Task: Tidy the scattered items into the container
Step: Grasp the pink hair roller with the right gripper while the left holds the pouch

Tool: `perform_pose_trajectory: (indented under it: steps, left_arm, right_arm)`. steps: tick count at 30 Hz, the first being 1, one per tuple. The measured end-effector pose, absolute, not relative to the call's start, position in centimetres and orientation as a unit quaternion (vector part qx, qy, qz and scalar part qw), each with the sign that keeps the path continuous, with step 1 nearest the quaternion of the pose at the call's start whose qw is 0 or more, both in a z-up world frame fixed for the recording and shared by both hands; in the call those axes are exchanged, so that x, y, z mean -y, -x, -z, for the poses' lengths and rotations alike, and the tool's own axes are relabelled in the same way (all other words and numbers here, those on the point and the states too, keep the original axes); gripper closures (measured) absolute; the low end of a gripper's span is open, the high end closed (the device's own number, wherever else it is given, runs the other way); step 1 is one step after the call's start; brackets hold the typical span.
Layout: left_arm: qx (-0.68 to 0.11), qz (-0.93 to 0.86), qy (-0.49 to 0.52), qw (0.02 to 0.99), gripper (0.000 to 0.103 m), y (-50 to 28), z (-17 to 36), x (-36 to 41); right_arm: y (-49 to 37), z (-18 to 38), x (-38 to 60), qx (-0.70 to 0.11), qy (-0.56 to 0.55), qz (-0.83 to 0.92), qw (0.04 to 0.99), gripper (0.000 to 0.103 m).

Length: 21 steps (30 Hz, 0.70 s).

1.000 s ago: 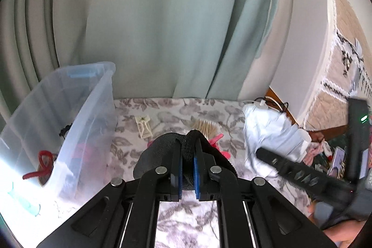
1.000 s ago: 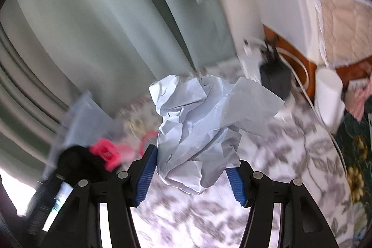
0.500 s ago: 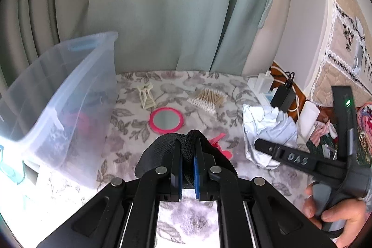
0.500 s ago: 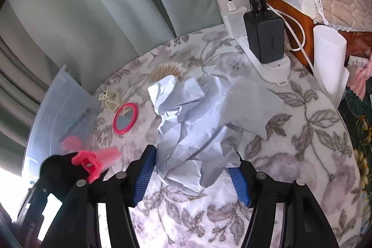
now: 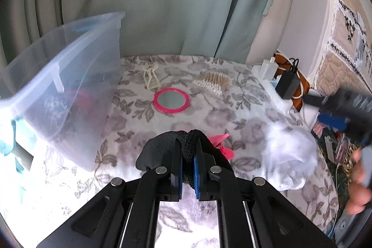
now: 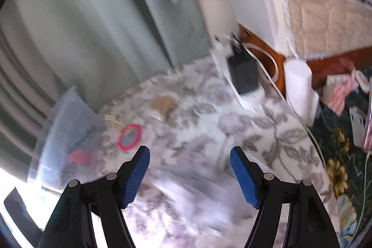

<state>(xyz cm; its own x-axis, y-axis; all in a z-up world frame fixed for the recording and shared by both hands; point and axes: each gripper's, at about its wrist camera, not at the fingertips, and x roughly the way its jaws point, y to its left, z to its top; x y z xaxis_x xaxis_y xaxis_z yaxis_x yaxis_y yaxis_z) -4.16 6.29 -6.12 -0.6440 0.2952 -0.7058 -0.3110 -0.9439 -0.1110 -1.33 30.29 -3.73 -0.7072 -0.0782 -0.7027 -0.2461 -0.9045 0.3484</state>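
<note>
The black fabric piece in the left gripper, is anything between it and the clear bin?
Nothing visible. The left gripper is shut on the black fabric piece, and only bare floral tablecloth lies between it and the clear plastic bin to its left.

You have one clear plastic storage bin. On the floral cloth you can count one round pink-rimmed mirror, one cream plastic hair claw, one bundle of cotton swabs, one pink clip, one crumpled white paper wad, one black knitted fabric piece, and one black charger block.
</note>
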Motion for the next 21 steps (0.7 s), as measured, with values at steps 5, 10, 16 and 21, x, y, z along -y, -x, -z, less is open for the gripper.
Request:
perform_pose_trajectory:
  steps: [5, 10, 16, 21]
  left_arm:
    - [-0.003, -0.902, 0.401, 0.161, 0.096, 4.1, 7.3, -5.2]
    - [0.005, -0.9, 0.404, 0.163, 0.096, 4.1, 8.0, -4.5]
    - [0.02, -0.893, 0.42, 0.16, 0.096, 4.5, 9.6, -3.3]
    - [0.021, -0.889, 0.43, 0.158, 0.096, 4.9, 10.9, -3.0]
  right_arm:
    - [2.9, 4.1, -24.6, -0.185, 0.39, -0.9, -0.064, 0.028]
    - [5.0, 8.0, -20.9, -0.179, 0.452, -0.869, -0.097, 0.028]
    - [6.7, 12.4, -19.6, -0.197, 0.508, -0.832, -0.107, 0.035]
    - [7.5, 14.1, -18.6, -0.189, 0.525, -0.823, -0.107, 0.041]
